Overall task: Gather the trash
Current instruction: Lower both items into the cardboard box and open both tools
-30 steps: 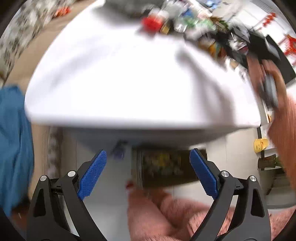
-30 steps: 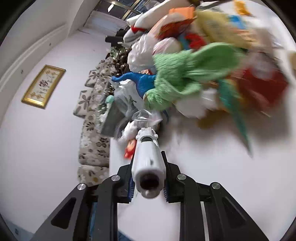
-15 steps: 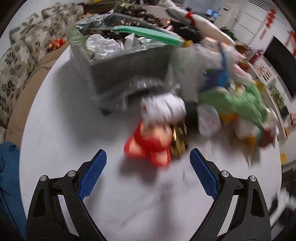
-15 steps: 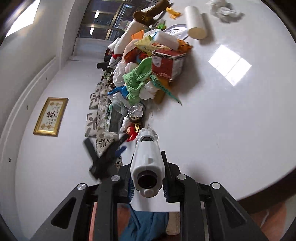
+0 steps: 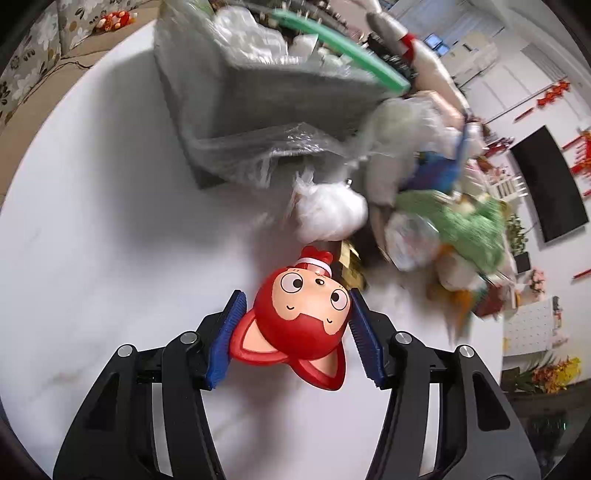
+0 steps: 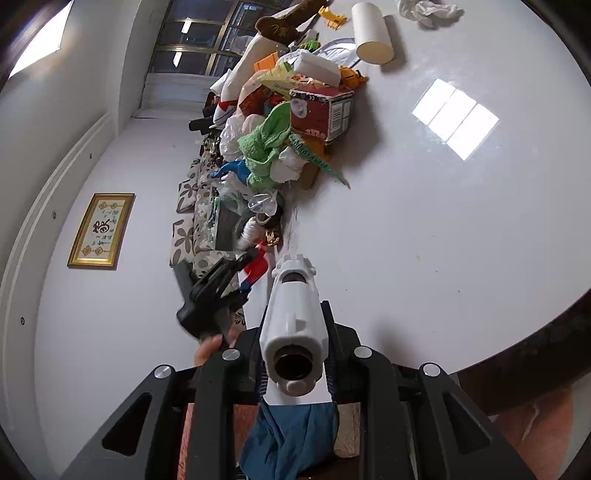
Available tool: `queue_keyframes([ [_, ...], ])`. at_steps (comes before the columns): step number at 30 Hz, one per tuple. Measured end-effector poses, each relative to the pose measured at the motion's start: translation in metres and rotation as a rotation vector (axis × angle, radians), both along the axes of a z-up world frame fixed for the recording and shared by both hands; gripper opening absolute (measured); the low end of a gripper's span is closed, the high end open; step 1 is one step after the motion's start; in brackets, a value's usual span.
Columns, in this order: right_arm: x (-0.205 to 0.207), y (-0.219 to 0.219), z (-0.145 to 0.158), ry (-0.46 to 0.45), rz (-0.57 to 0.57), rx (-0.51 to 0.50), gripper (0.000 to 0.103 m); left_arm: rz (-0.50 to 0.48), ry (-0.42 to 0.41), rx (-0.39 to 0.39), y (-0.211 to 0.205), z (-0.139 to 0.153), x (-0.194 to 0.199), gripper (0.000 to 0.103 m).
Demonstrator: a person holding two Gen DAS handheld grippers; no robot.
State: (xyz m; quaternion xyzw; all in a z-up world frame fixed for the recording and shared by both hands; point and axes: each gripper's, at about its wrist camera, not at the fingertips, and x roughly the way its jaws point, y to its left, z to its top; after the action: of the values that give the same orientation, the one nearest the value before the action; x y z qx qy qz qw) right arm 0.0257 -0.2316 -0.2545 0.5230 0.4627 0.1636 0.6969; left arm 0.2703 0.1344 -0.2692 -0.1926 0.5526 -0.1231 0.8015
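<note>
A red cartoon figure toy (image 5: 303,317) lies on the white round table (image 5: 110,240), between the blue pads of my left gripper (image 5: 295,332). The jaws are closing, and the pads touch its ear on one side and its head on the other. In the right wrist view the left gripper (image 6: 218,291) shows small with the red toy (image 6: 256,267) at its tip. My right gripper (image 6: 293,325) is shut on a white plastic toy blaster (image 6: 295,317), held above the near table edge.
A grey bin (image 5: 280,92) lined with clear plastic and full of trash stands behind the toy. A white bag (image 5: 328,210), green cloth (image 6: 266,147), red box (image 6: 321,110), paper tube (image 6: 373,33) and crumpled tissue (image 6: 428,11) crowd the table. Blue cloth (image 6: 291,435) hangs below.
My left gripper swung from the table's edge across to the red toy, and its jaws narrowed around it. The right gripper pulled back from the pile, still holding the blaster.
</note>
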Motion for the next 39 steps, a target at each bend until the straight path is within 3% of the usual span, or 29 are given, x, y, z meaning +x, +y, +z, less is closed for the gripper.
queue_keyframes([
  [6,0.007,0.004,0.0,0.004,0.05,-0.002,0.024,-0.067,-0.034,-0.092,0.008,0.029,-0.062,0.055],
  [12,-0.01,0.003,0.016,-0.012,0.169,-0.093,0.024,-0.2,-0.059,-0.163,-0.025,0.06,-0.139,0.055],
  [18,-0.062,0.004,0.025,-0.001,0.344,-0.326,0.024,-0.318,-0.003,-0.185,-0.065,0.055,-0.22,0.055],
  [21,-0.087,0.0,0.014,0.031,0.375,-0.348,0.024,-0.366,0.054,-0.195,-0.087,0.038,-0.253,0.054],
  [23,-0.107,-0.005,-0.003,0.068,0.392,-0.361,0.024,-0.393,0.101,-0.209,-0.1,0.018,-0.268,0.051],
  [25,-0.122,-0.01,-0.024,0.105,0.401,-0.406,0.024,-0.428,0.146,-0.135,-0.119,-0.014,-0.285,0.051],
  [27,-0.132,-0.014,-0.05,0.143,0.404,-0.431,0.024,-0.456,0.198,-0.138,-0.133,-0.045,-0.296,0.043],
  [29,-0.139,-0.021,-0.08,0.178,0.393,-0.44,0.024,-0.474,0.232,-0.088,-0.149,-0.082,-0.299,0.041],
  [33,-0.137,-0.029,-0.167,0.241,0.39,-0.533,0.026,-0.465,0.356,0.029,-0.179,-0.198,-0.285,0.032],
  [34,-0.135,-0.031,-0.199,0.265,0.378,-0.557,0.04,-0.458,0.396,0.066,-0.186,-0.231,-0.281,0.032],
  [35,-0.134,-0.03,-0.228,0.285,0.389,-0.628,0.087,-0.436,0.435,0.101,-0.191,-0.264,-0.276,0.033],
  [36,-0.132,-0.029,-0.25,0.293,0.401,-0.699,0.093,-0.422,0.466,0.117,-0.191,-0.284,-0.274,0.046],
  [37,-0.131,-0.028,-0.274,0.324,0.425,-0.729,0.077,-0.406,0.501,0.151,-0.192,-0.307,-0.275,0.061],
  [38,-0.131,-0.031,-0.3,0.396,0.438,-0.734,0.057,-0.398,0.519,0.19,-0.194,-0.324,-0.275,0.063],
  [39,-0.133,-0.036,-0.319,0.453,0.424,-0.727,0.061,-0.391,0.539,0.226,-0.194,-0.342,-0.277,0.064],
])
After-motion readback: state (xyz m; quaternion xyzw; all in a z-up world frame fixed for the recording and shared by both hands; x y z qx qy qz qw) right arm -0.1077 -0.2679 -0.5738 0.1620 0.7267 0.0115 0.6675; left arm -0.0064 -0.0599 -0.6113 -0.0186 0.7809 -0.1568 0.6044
